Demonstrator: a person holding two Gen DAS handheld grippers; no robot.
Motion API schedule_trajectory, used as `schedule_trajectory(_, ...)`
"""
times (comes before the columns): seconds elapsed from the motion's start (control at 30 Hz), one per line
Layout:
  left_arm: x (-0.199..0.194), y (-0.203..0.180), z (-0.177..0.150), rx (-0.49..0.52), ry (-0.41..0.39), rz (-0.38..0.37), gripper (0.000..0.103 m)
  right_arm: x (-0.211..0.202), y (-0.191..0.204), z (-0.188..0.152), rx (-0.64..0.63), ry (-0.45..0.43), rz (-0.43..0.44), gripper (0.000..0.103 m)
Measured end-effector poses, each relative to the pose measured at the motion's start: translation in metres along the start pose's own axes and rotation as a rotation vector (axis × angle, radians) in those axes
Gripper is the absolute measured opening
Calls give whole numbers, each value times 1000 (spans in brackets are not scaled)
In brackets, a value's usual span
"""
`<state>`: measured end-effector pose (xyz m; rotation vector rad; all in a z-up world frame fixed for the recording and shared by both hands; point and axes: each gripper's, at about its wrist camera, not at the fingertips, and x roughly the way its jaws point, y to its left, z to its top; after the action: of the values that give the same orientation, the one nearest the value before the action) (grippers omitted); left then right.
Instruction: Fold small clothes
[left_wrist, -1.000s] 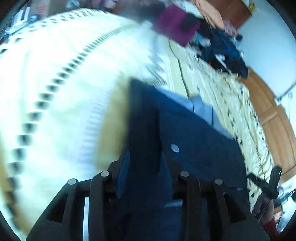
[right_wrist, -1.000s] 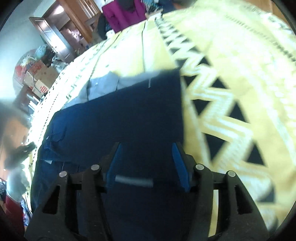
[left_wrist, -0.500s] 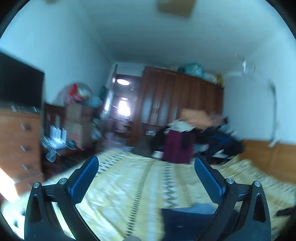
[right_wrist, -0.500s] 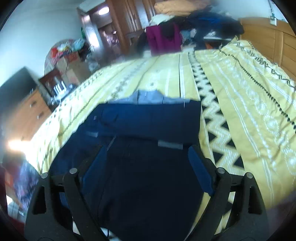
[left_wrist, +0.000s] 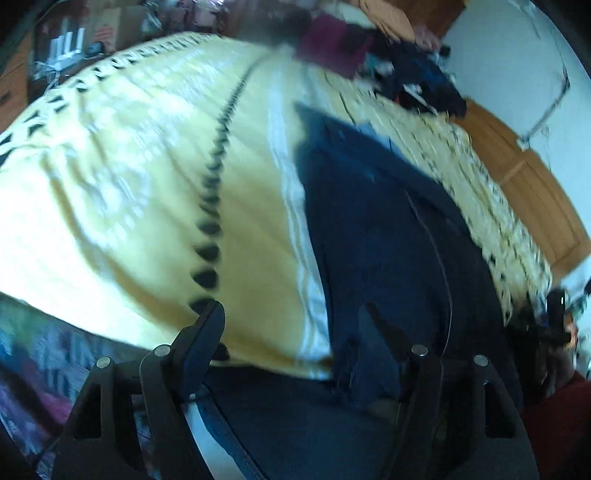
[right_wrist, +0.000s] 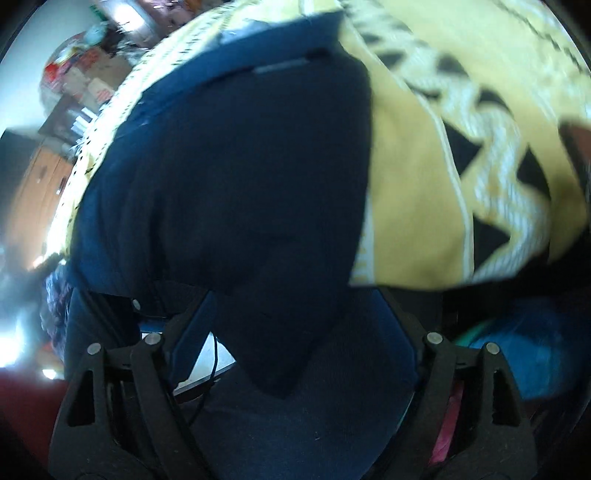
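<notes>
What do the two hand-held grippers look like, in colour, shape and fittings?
Both the left gripper and the right gripper are black plastic linkage frames with triangular cut-outs and round silver pivot screws. Their two fingers carry flat blue pads. A thin dark cable runs near the right one.

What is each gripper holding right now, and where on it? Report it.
Nothing is held. The left gripper and the right gripper are both open over the dark blue garment on the yellow bedspread.
</notes>
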<state>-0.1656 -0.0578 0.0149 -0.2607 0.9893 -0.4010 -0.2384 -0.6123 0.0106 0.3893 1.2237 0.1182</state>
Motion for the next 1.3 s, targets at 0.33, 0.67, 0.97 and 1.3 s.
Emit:
schedule_trajectory(0.33, 30, -42, -33, 94, 161, -17, 66, 2, 14, -16, 15, 54, 42, 81)
schedule_trajectory(0.67, 50, -57, -34, 115, 243, -51, 20, 17, 23, -17, -7, 89, 23, 20)
schedule_trajectory(0.97, -1, -66, 13, 24, 33, -201, 10, -65, 30, 17, 36, -174, 255, 6)
schedule_trajectory(1.3, -15, -80, 180, -17, -242, -348, 11, -109, 17, 169, 85, -405, 360, 6)
